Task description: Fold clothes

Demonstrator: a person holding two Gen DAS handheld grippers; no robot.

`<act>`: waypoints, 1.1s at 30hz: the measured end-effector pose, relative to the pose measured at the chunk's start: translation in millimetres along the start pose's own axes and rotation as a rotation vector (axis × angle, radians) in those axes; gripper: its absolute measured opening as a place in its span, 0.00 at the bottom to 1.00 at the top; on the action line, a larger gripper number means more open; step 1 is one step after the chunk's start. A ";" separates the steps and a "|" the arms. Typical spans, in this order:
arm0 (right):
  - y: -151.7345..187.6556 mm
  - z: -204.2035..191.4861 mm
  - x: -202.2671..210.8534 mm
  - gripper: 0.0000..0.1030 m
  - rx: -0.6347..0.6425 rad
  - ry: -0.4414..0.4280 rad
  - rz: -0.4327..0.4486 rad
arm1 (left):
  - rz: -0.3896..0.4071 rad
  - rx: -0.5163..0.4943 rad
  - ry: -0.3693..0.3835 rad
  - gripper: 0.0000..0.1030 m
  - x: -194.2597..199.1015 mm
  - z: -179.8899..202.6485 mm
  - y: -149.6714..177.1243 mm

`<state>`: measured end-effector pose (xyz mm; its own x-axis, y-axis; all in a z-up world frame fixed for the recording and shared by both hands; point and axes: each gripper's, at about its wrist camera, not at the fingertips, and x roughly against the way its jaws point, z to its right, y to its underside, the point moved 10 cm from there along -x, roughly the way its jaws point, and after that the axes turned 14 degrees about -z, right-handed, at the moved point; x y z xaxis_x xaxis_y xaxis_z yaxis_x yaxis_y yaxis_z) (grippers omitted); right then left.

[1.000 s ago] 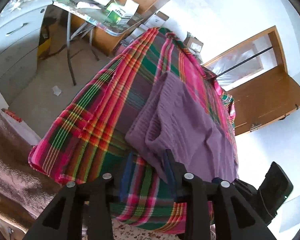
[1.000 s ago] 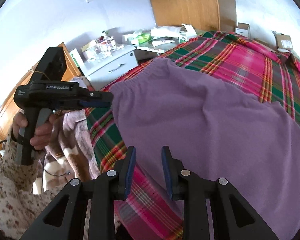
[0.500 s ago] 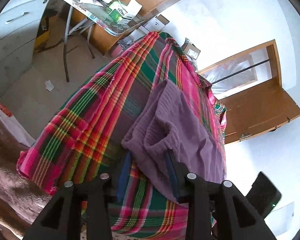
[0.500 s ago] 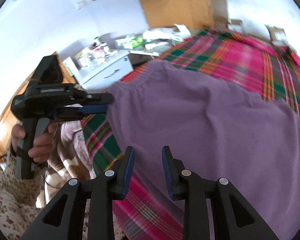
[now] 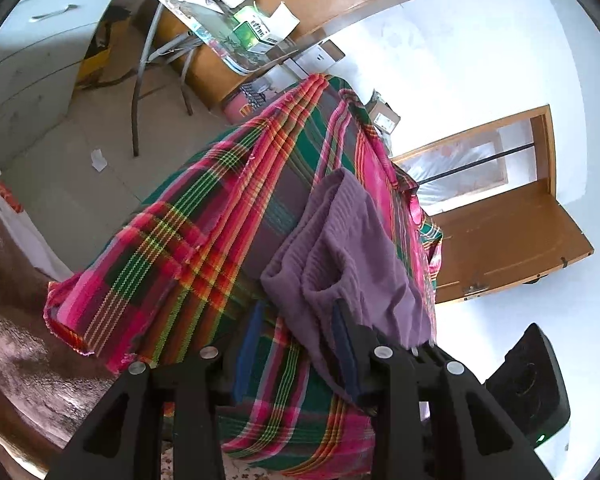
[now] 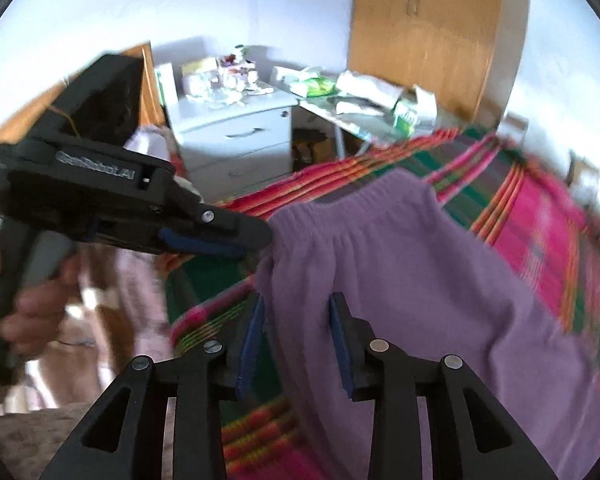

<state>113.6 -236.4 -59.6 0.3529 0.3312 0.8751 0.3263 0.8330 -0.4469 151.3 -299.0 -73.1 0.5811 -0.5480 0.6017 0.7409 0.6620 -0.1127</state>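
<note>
Right wrist: "GenRobot.AI" on left gripper (image 6: pixel 236 240)

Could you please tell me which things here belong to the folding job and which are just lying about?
In the job: purple garment, left gripper, right gripper, plaid blanket.
Lying about: white drawers, cluttered table, wardrobe.

Purple garment (image 6: pixel 400 264) — between parted jaws

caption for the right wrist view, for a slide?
Right tongs open over the edge of a purple knit garment on a plaid bedcover; left tongs at its waistband.
</note>
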 end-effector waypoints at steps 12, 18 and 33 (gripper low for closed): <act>-18.9 65.2 56.6 0.06 -0.299 -0.063 0.219 | 0.008 0.000 -0.028 0.35 -3.5 3.4 -3.7; -17.7 81.3 67.2 0.06 -0.376 -0.105 0.250 | 0.007 0.013 -0.037 0.35 -10.5 7.5 -11.0; -22.1 37.7 52.2 0.06 -0.297 -0.160 0.206 | 0.092 0.006 -0.151 0.08 7.0 -4.5 -14.7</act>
<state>91.7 -220.8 2.9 0.3042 0.5625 0.7688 0.5102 0.5853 -0.6302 146.0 -314.9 -70.8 0.5887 -0.4019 0.7013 0.6846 0.7092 -0.1683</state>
